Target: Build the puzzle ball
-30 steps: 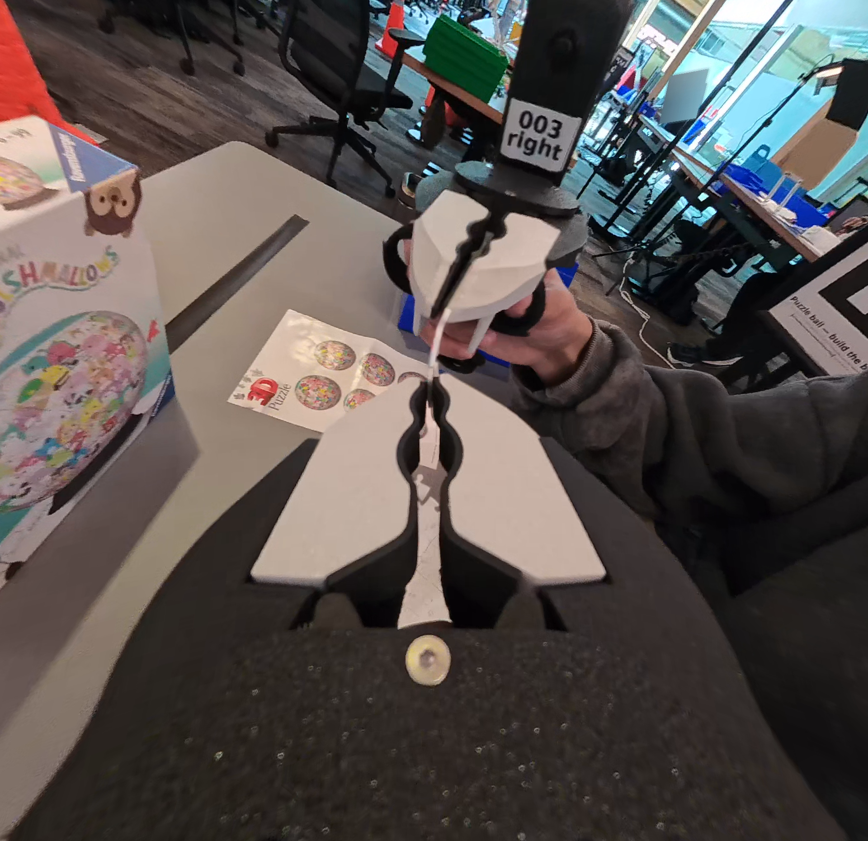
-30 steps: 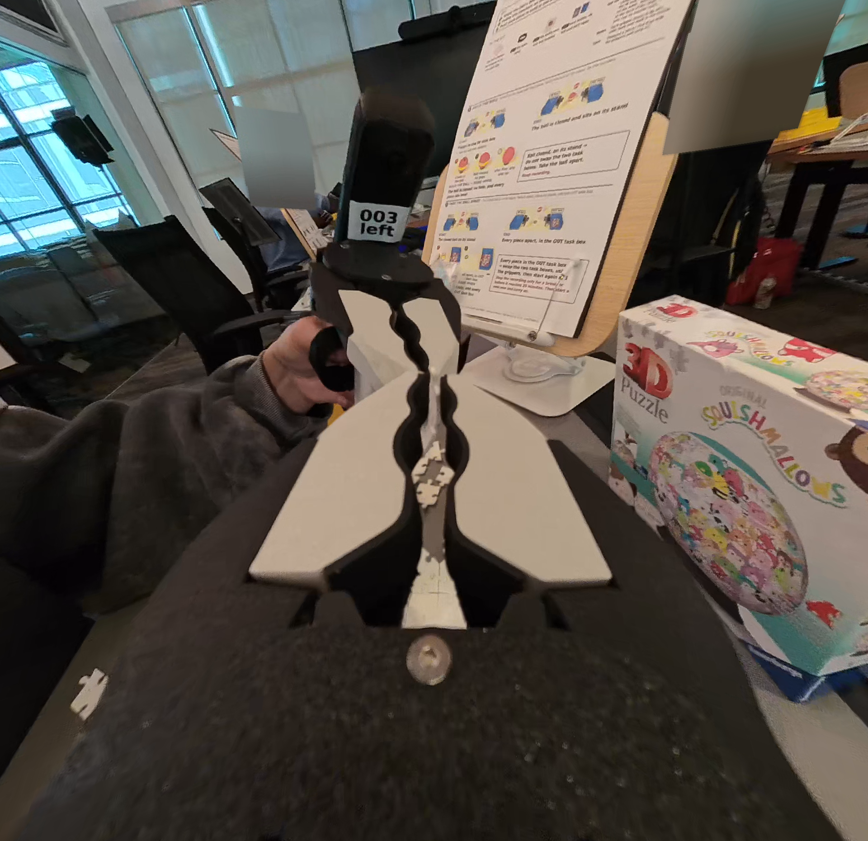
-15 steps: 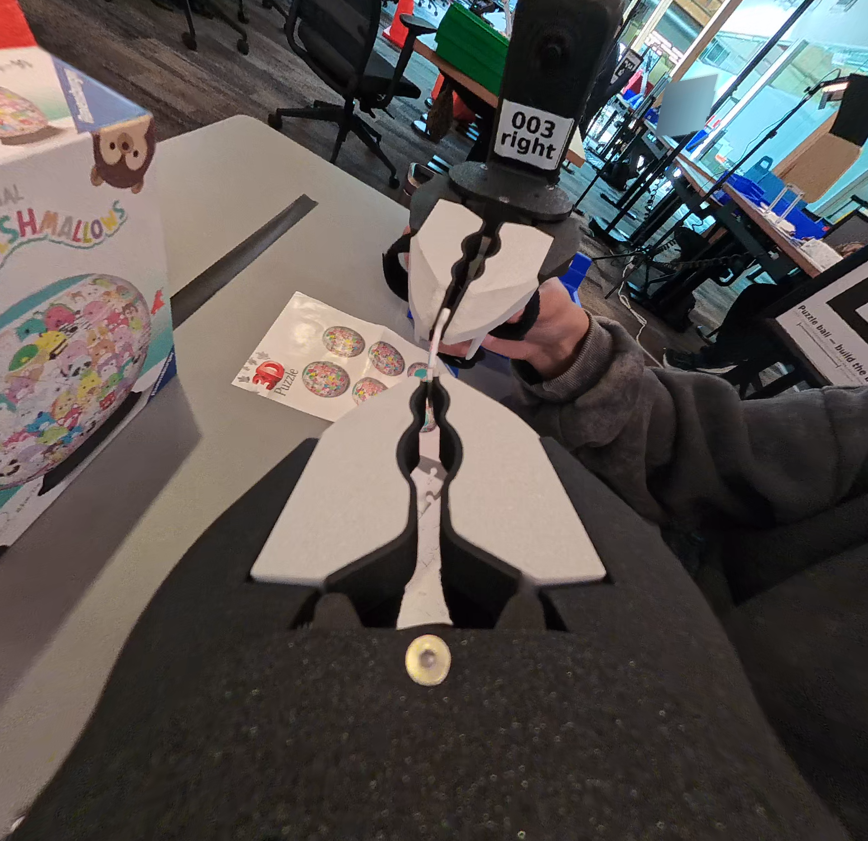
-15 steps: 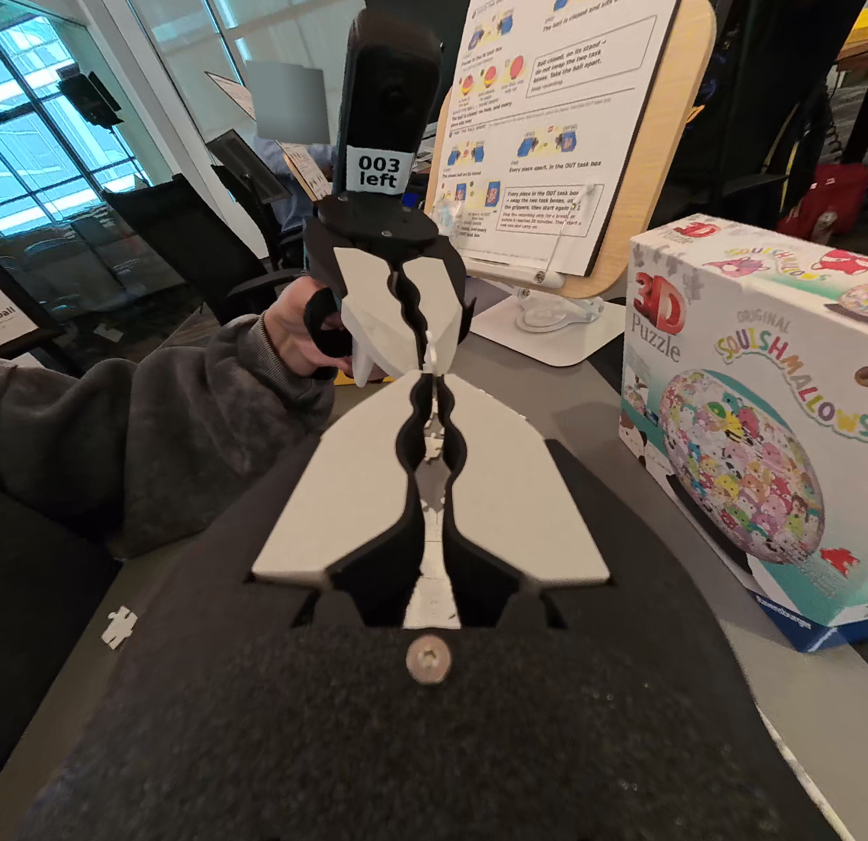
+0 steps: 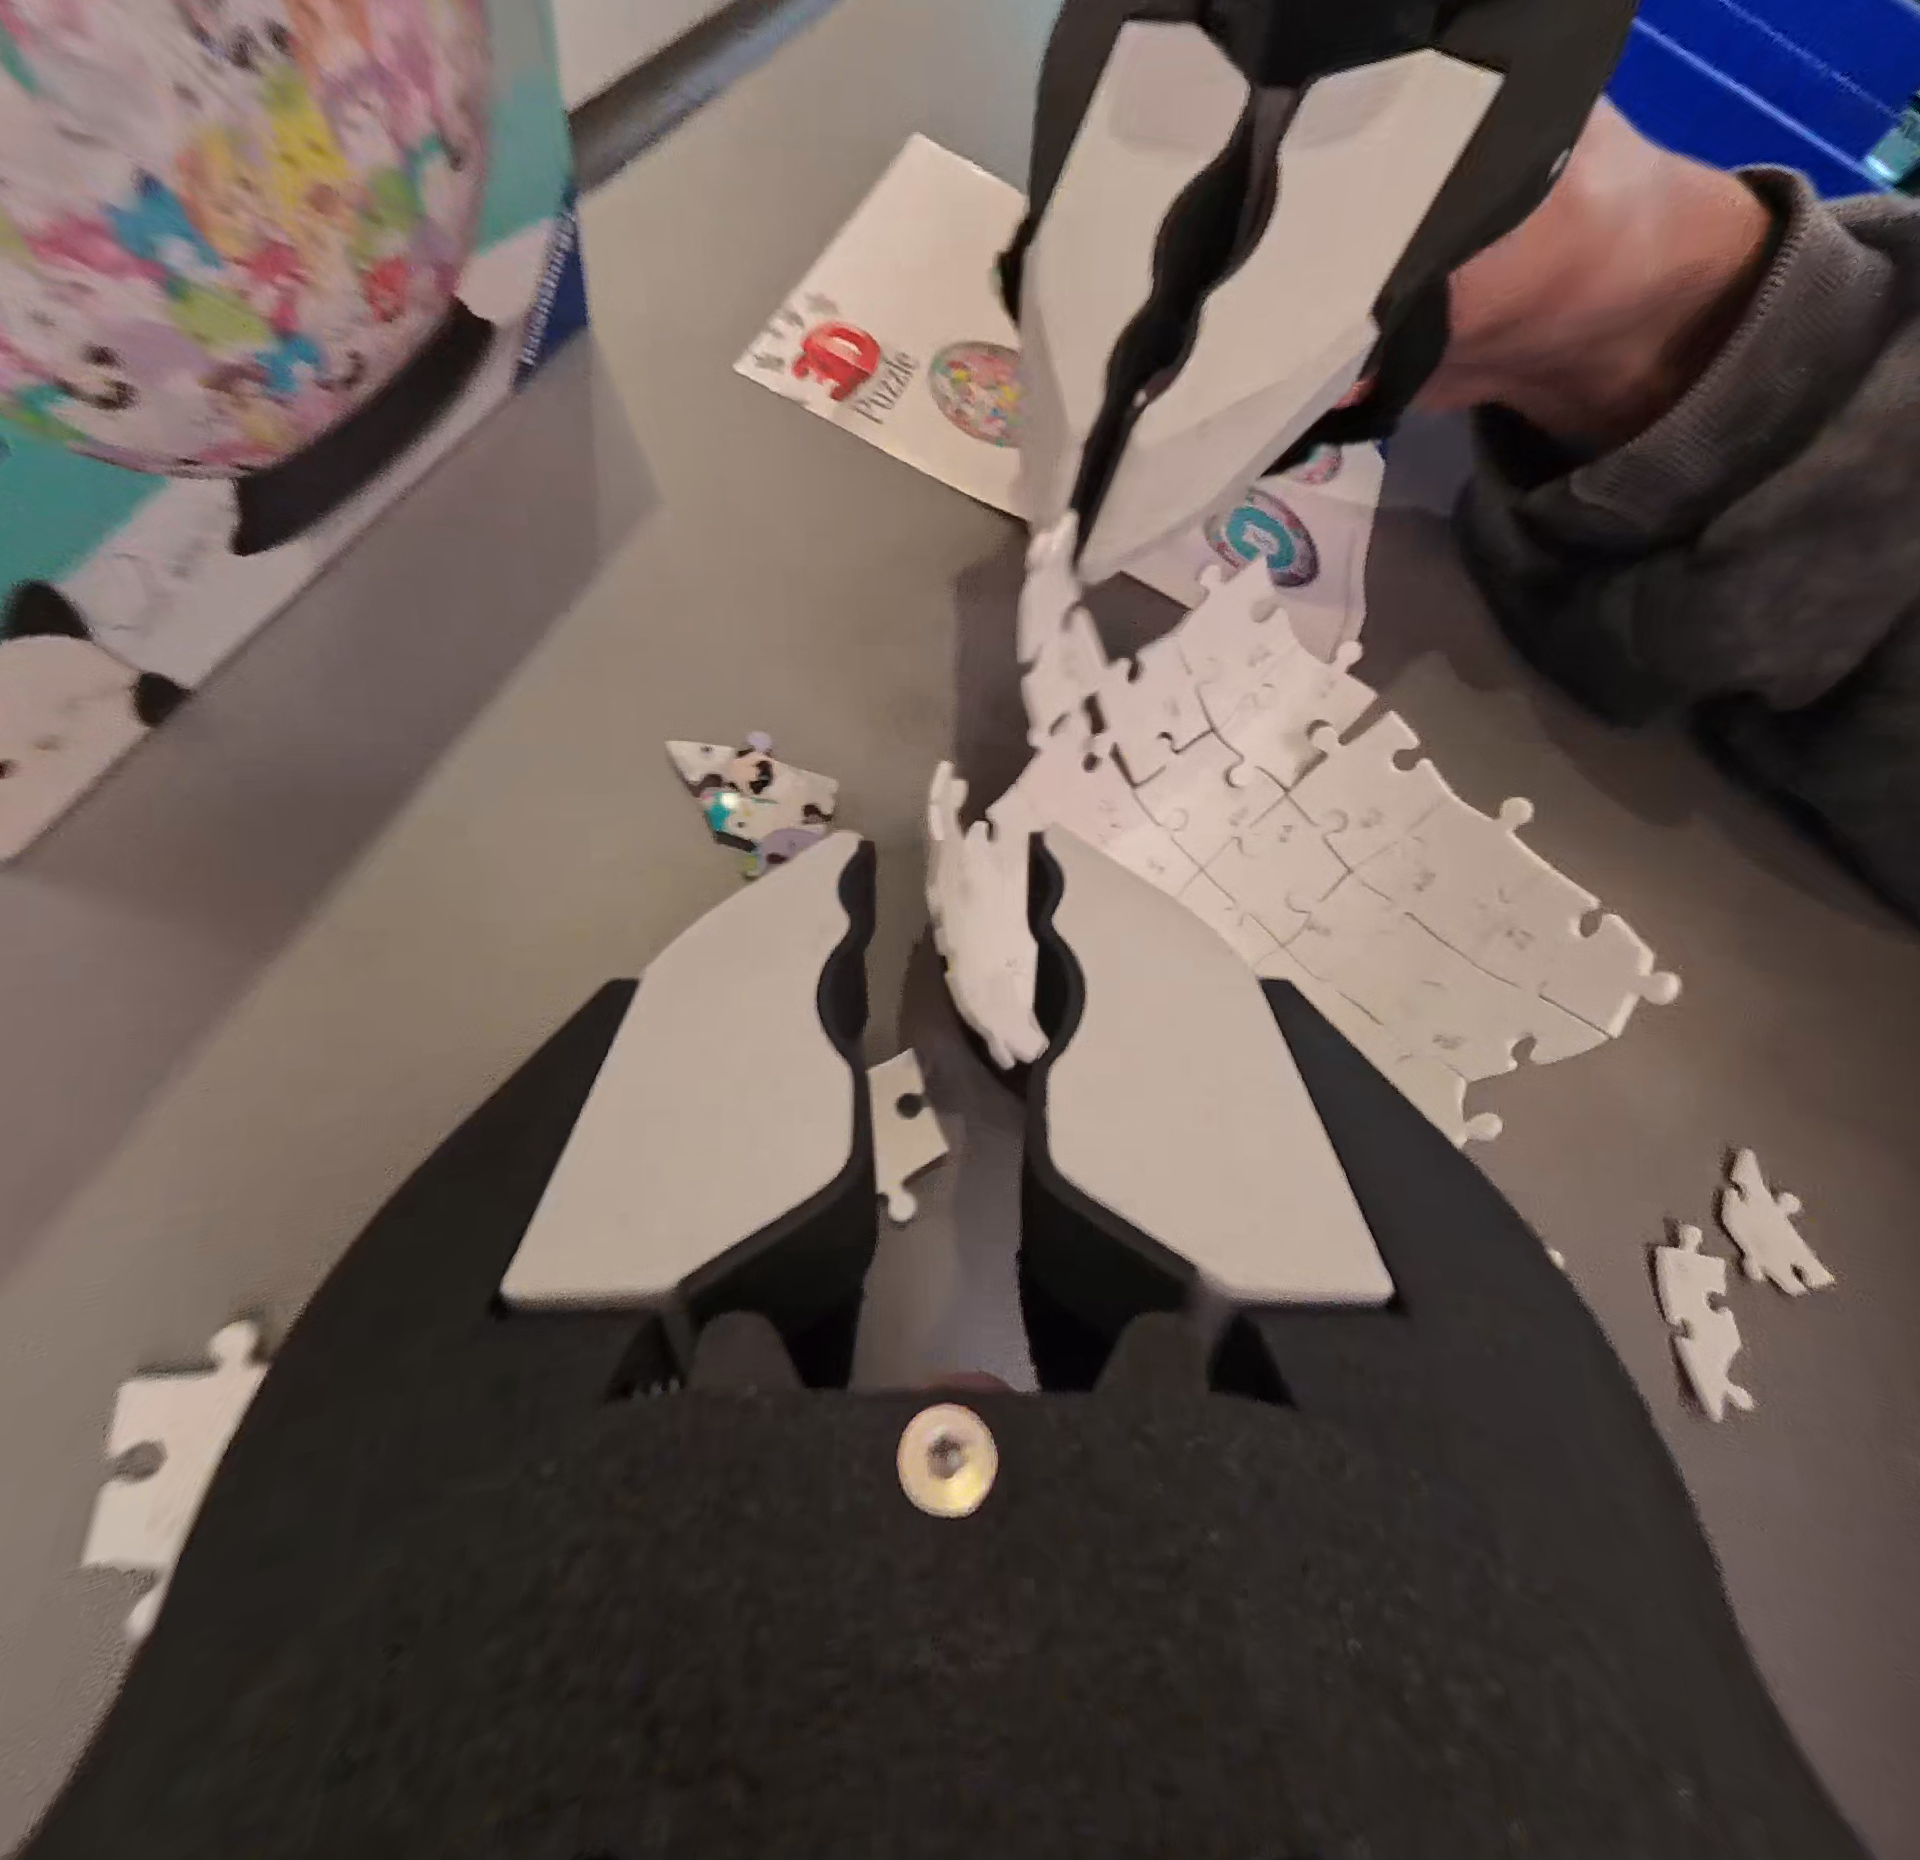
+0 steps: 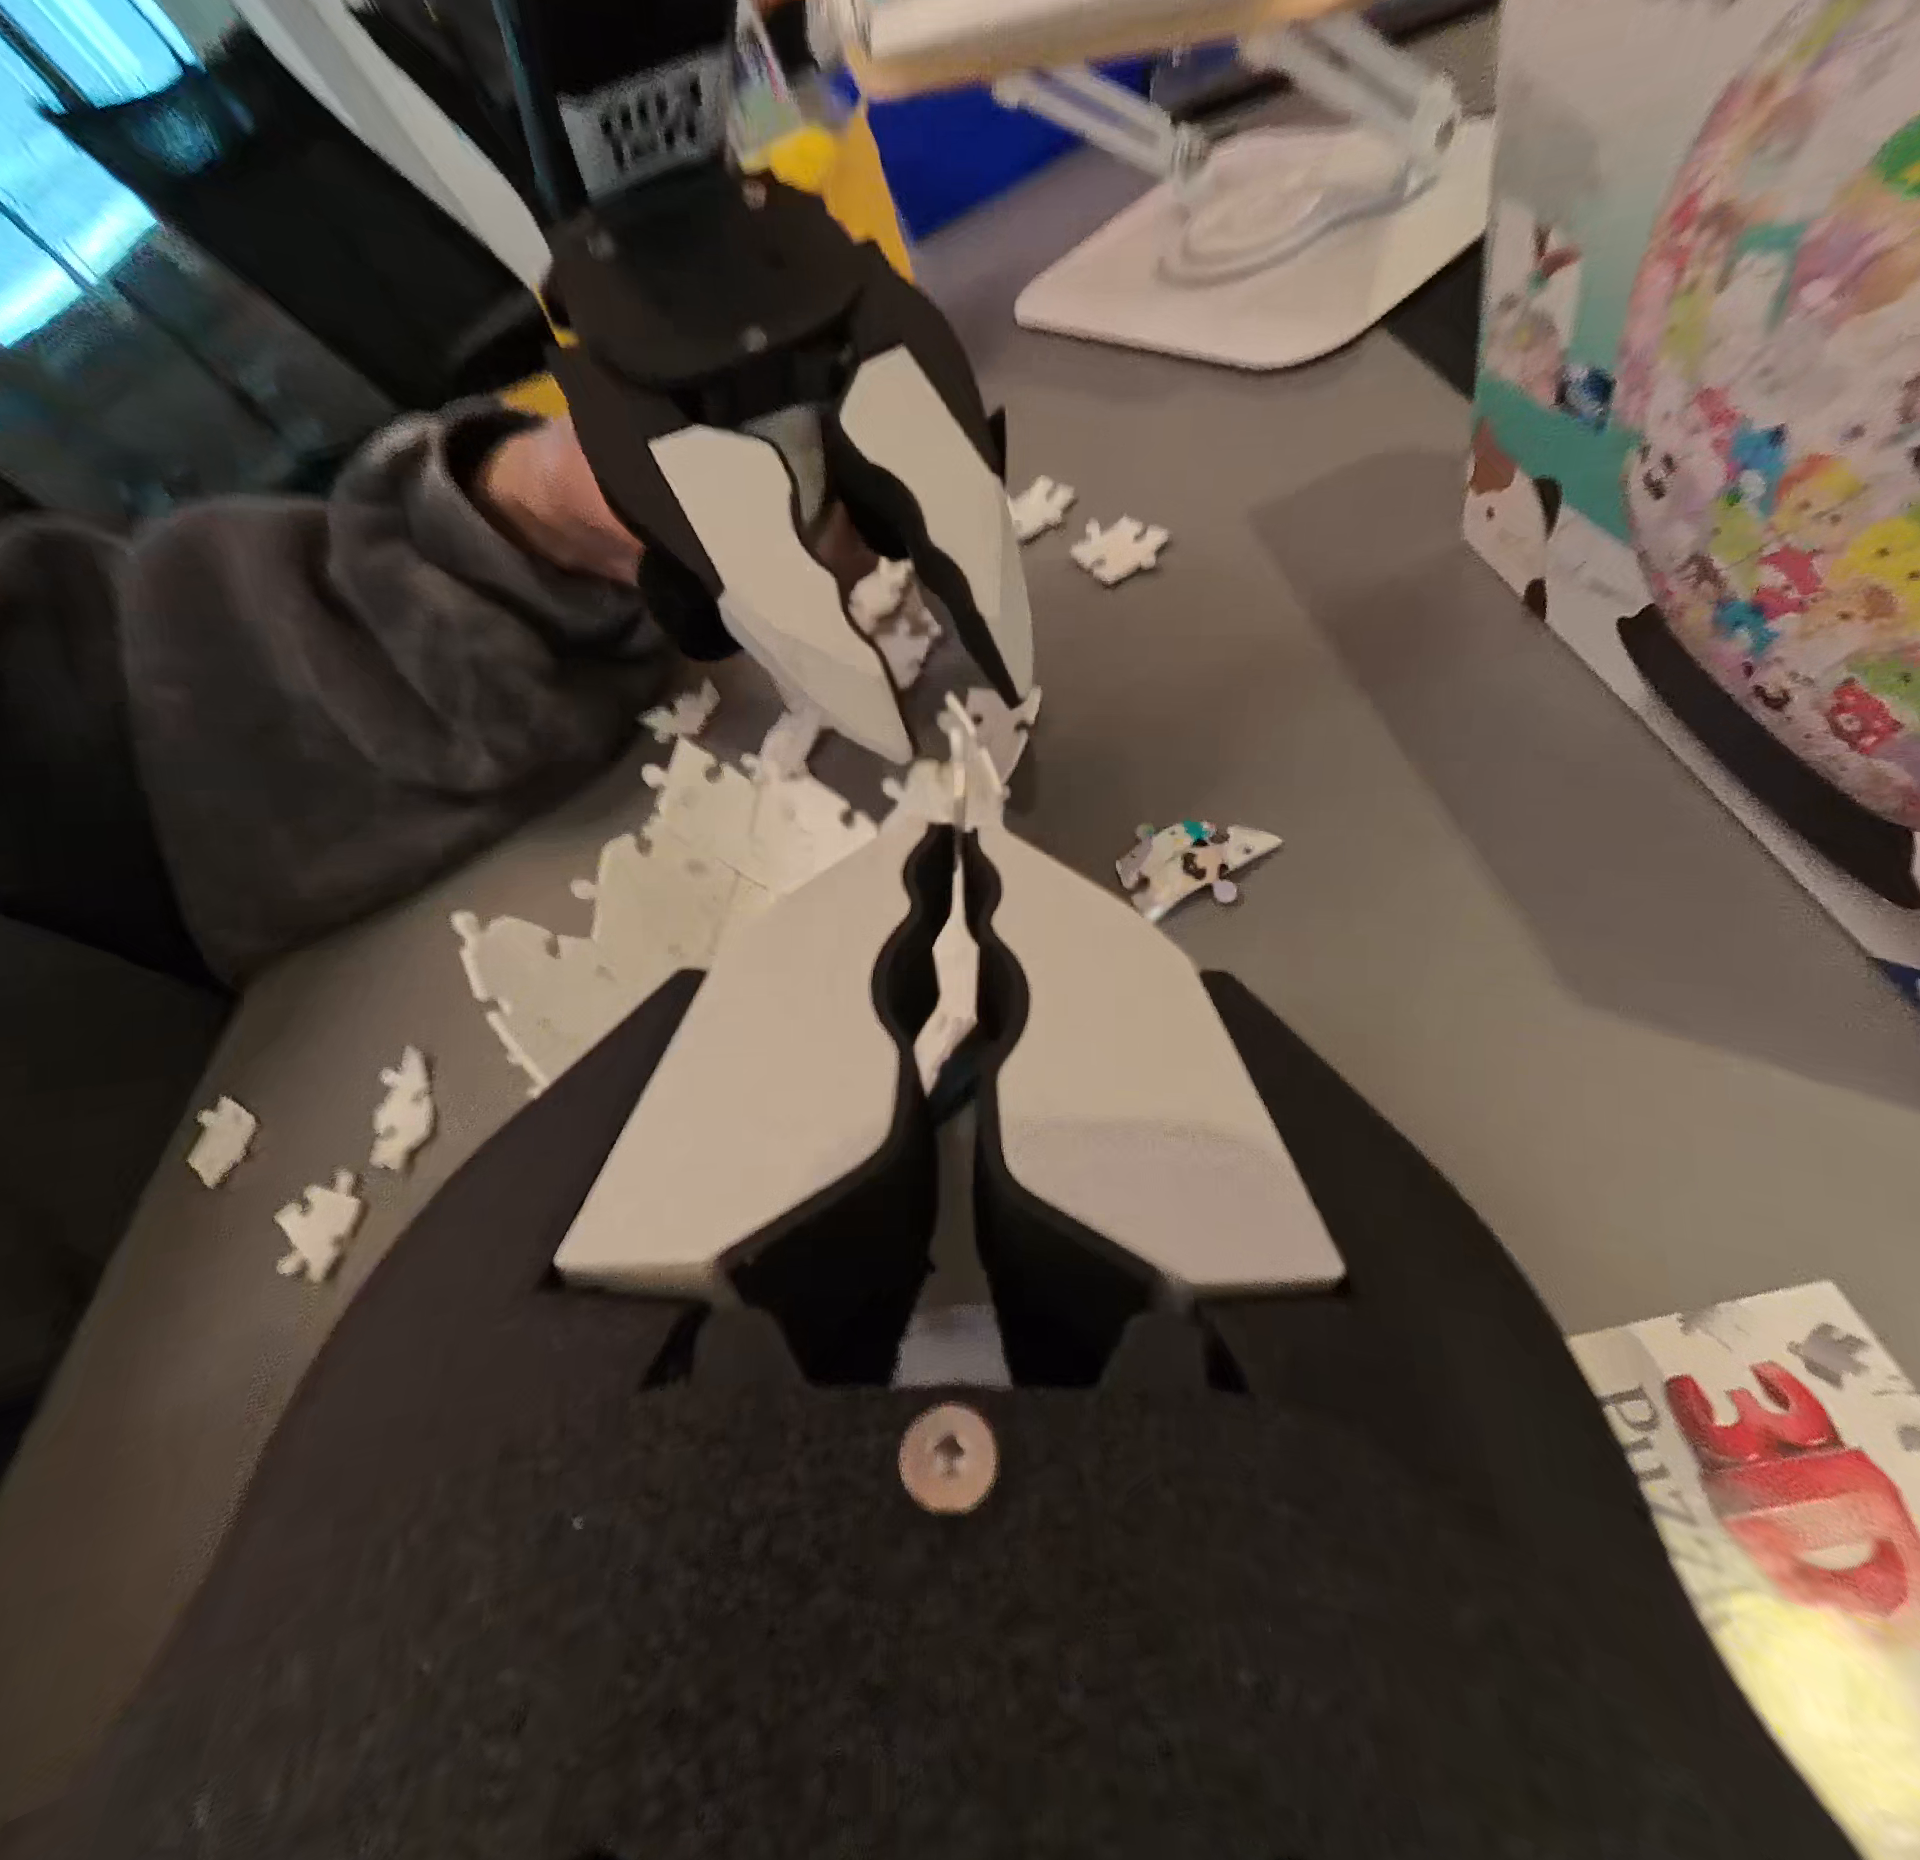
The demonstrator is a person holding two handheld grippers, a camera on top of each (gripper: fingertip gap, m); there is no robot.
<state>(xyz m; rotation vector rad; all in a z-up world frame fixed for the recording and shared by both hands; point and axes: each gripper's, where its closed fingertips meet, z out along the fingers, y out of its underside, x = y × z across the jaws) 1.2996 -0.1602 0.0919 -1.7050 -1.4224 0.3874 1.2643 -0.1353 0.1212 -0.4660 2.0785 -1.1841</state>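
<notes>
A: The puzzle box [image 5: 239, 283] runs off the left and top edges of the left wrist view, and its picture is smeared.

B: In the right wrist view the stand [image 6: 1247, 241] behind is blurred too, its board cut off at the top.

A: The leaflet [image 5: 894, 356] is partly hidden behind the right claw [image 5: 1070, 537].

B: And the joined white pieces [image 6: 665, 875] slip under that claw's fingers [image 6: 790, 1083] there. The strip between the fingers is too blurred to trace.

A: The left claw's [image 5: 951, 865] grip on the curved piece [image 5: 982, 948] can't be judged.
</notes>
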